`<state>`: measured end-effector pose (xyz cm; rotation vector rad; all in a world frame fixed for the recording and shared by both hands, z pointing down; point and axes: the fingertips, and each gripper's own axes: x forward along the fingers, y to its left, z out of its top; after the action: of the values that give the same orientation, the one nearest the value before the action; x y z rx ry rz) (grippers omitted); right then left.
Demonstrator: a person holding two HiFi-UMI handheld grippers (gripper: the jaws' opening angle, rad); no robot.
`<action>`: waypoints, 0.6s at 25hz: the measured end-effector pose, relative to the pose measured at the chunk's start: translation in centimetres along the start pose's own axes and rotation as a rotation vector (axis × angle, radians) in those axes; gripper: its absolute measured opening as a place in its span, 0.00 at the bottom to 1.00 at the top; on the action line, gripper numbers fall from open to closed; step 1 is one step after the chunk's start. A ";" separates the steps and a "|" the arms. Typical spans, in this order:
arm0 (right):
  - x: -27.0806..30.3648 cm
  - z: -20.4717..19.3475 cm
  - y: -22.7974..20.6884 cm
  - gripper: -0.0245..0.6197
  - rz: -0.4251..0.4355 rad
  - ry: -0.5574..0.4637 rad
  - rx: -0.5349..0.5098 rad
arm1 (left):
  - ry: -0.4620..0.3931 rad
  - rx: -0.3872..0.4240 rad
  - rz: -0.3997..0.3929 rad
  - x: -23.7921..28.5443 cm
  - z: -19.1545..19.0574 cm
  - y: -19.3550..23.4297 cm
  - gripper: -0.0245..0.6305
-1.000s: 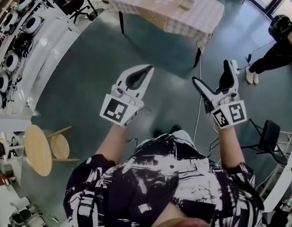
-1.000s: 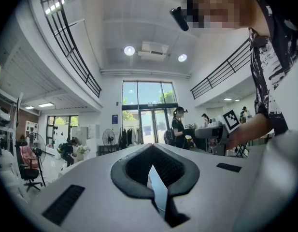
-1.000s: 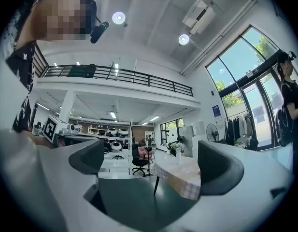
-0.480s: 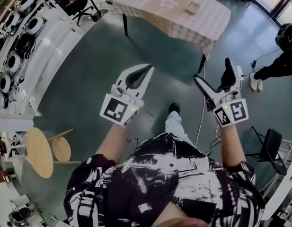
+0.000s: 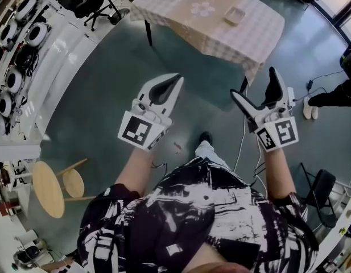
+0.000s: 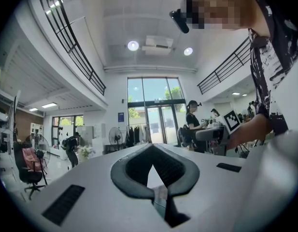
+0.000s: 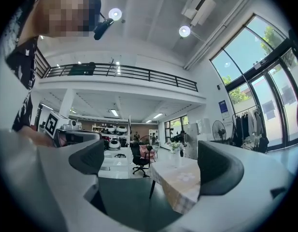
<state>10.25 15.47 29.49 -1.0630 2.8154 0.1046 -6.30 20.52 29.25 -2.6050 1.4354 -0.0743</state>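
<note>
We hold two grippers: left gripper [image 5: 176, 79] jaws pressed together, nothing between; right gripper [image 5: 254, 84] jaws spread, empty. One table [image 5: 221, 36] ahead, one tray [image 5: 235, 16] on it.

White left gripper [image 5: 177, 79] and right gripper [image 5: 252, 82] lined in black, table [image 5: 260, 36] draped in pale beige check, floor [image 5: 101, 90] dark grey-green, shirt [image 5: 192, 215] printed black and white.

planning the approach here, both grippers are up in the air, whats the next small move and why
Probably step closer to the checked-cloth table: the left gripper, fingers shut, and the right gripper, fingers apart, both hang empty over the floor, short of its near edge.
</note>
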 end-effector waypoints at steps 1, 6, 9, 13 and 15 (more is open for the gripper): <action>0.9 -0.1 -1.1 0.93 0.004 0.002 0.001 | 0.002 -0.003 0.001 1.3 -0.1 0.7 0.04; 4.3 -0.1 -5.6 0.93 0.026 0.002 -0.002 | 0.007 0.006 0.001 6.8 0.0 2.8 0.04; 5.6 -0.4 -8.2 0.93 0.033 0.000 -0.005 | -0.008 0.000 0.001 9.7 0.1 3.4 0.04; 7.7 -0.9 -11.4 0.93 0.033 0.002 -0.002 | 0.000 -0.001 -0.005 13.2 -0.4 4.7 0.04; 9.0 -1.1 -12.6 0.93 0.026 0.005 -0.004 | -0.002 -0.004 -0.006 14.5 -0.5 5.9 0.04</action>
<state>11.82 0.06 29.06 -1.0288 2.8354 0.1100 -3.51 5.14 28.26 -2.6118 1.4290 -0.0689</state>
